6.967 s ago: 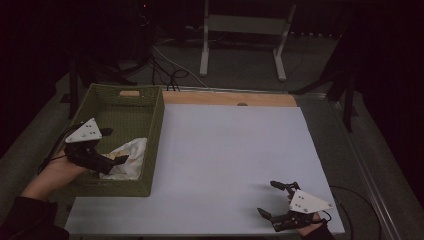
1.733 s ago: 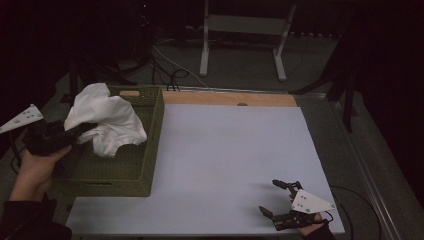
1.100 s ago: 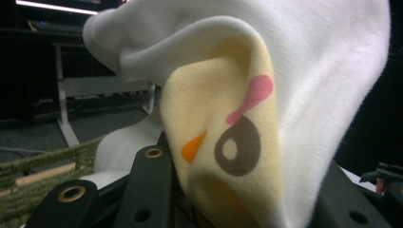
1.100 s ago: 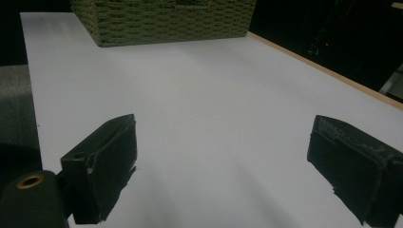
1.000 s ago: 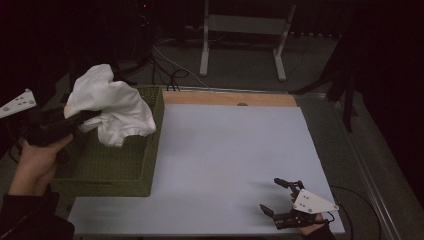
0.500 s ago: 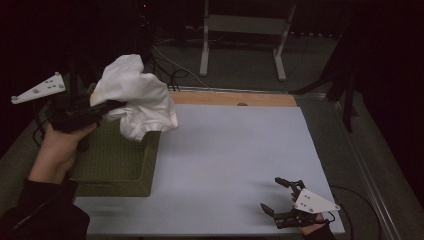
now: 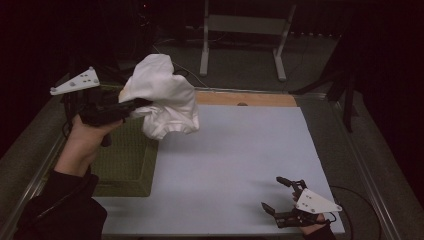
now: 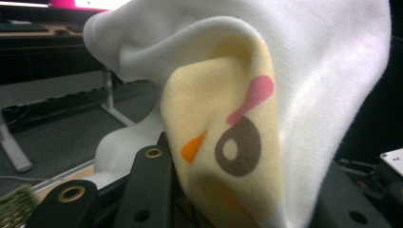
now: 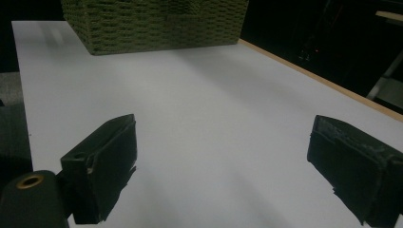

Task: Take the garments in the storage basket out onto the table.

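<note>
High view: crumpled fleecy white cloth (image 7: pixel 162 97), woven basket (image 7: pixel 125 155).

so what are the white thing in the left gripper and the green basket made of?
White cloth: looks like soft fleece or plush fabric, matte and fuzzy, with a printed yellow patch; it drapes and folds where the left gripper holds it. Green basket: woven, matte; the tight braided weave suggests paper rope or plastic strand, hard to tell which. The table under both looks smooth and matte white.
</note>
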Action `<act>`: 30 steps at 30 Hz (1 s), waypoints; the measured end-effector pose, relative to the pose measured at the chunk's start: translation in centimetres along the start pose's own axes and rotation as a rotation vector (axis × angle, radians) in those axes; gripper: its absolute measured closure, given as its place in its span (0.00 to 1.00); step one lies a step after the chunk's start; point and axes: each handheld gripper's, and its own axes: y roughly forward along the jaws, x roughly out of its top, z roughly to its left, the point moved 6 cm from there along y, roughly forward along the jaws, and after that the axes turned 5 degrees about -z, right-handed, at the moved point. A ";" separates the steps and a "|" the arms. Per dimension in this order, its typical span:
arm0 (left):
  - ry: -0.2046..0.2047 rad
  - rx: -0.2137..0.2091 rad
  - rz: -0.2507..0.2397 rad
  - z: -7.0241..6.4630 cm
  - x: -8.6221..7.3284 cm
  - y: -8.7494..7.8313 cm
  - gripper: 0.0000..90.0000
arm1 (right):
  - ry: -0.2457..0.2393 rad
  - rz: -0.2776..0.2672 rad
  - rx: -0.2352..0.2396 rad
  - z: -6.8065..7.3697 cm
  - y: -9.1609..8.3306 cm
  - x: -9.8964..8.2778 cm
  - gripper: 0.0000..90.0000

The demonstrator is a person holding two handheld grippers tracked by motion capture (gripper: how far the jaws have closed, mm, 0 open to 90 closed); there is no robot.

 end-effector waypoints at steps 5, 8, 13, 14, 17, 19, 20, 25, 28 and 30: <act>0.006 -0.023 0.016 -0.8 -0.1 2.1 0.73 | 0.000 -0.004 -0.004 -0.1 -0.1 0.1 0.11; 0.006 -0.045 0.020 -1.5 0.1 3.7 0.73 | 0.001 -0.007 -0.003 0.0 -0.1 0.1 0.11; 0.027 -0.066 0.031 -2.6 0.3 5.8 0.73 | 0.000 -0.001 -0.006 0.0 0.0 0.1 0.11; 0.027 -0.066 0.031 -2.6 0.3 5.8 0.73 | 0.000 -0.001 -0.006 0.0 0.0 0.1 0.11; 0.028 -0.078 0.037 -3.1 0.5 7.0 0.73 | -0.002 -0.004 -0.005 0.0 0.0 0.1 0.11; 0.033 -0.087 0.042 -3.6 0.5 8.4 0.73 | -0.002 -0.005 -0.003 0.0 0.0 0.1 0.11; 0.033 -0.087 0.042 -3.6 0.5 8.4 0.73 | -0.002 -0.005 -0.003 0.0 0.0 0.1 0.11; 0.037 -0.095 0.049 -4.5 0.2 10.9 0.73 | 0.003 -0.009 -0.005 0.0 0.0 0.1 0.11; 0.049 -0.091 0.055 -5.1 0.0 12.3 0.73 | 0.001 -0.009 -0.006 0.0 0.0 0.1 0.11; 0.065 -0.086 0.061 -5.5 -0.2 13.1 0.73 | 0.001 -0.010 -0.005 0.0 0.1 0.1 0.11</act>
